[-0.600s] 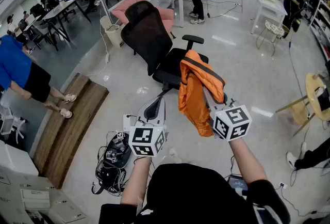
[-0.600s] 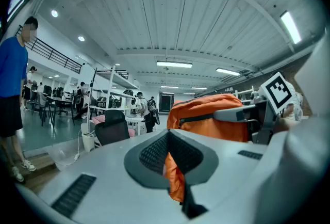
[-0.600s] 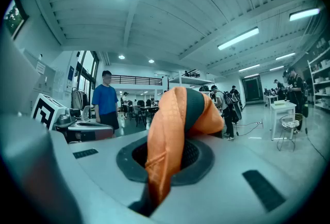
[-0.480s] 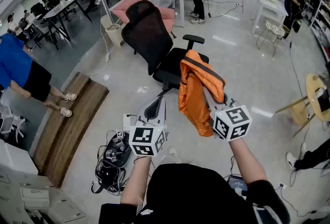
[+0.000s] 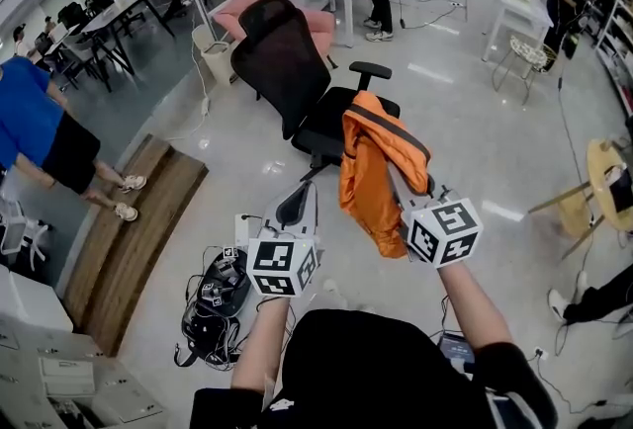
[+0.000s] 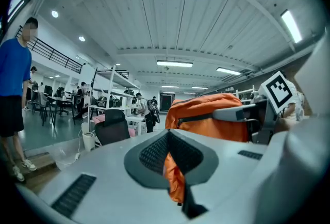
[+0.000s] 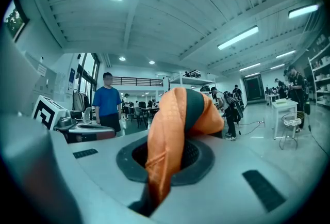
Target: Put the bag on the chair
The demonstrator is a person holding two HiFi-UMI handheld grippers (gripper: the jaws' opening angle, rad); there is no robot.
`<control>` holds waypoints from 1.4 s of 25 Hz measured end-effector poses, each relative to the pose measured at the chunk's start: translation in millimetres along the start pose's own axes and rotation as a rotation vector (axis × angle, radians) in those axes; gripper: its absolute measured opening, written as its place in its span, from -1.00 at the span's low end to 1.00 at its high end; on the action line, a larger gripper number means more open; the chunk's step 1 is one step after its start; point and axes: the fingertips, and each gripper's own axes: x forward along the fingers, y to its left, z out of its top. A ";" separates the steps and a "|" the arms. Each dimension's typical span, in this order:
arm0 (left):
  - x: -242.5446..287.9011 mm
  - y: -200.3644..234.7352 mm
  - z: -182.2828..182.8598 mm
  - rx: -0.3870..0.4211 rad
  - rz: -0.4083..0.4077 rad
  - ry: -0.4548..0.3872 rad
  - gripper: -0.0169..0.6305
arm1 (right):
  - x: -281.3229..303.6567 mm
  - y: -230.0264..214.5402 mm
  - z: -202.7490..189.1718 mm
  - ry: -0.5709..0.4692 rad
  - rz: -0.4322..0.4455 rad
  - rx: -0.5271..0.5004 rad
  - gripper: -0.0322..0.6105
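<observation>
Seen from above, a person holds a gripper in each hand over a glossy pale floor [image 5: 475, 150]. The right gripper [image 5: 394, 178] is clamped on the top of an orange bag [image 5: 368, 182], and its own view shows the orange fabric pinched between its jaws. The bag hangs in the air just in front of the seat of a black office chair [image 5: 287, 61] and does not rest on it. The left gripper [image 5: 297, 207] is beside the bag and apart from it. Its jaws seem closed together; the orange in the slit between them is probably the bag beyond. A black pack with cables [image 5: 213, 303] lies on the floor at lower left.
</observation>
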 end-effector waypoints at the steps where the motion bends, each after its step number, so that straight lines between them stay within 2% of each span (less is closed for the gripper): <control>1: 0.9 -0.8 -0.8 0.002 0.001 0.000 -0.91 | 0.0 -1.0 -1.1 0.001 0.001 0.001 -0.84; 7: 7.6 -3.6 -3.0 0.000 0.001 0.003 -0.91 | 1.1 -10.9 -8.1 0.020 0.000 0.001 -0.84; 15: 31.9 14.4 0.6 -0.005 0.010 -0.007 -0.91 | 27.6 -21.3 -8.1 0.036 0.008 -0.009 -0.84; 26: 112.3 57.0 1.9 -0.008 -0.005 0.026 -0.91 | 105.9 -56.1 -3.0 0.048 0.027 0.006 -0.84; 30: 147.6 83.4 5.2 0.004 -0.009 0.042 -0.91 | 143.0 -69.6 -0.9 0.062 0.028 0.009 -0.84; 35: 180.0 122.2 7.9 -0.027 0.005 0.037 -0.91 | 186.4 -84.2 7.0 0.069 0.015 0.001 -0.84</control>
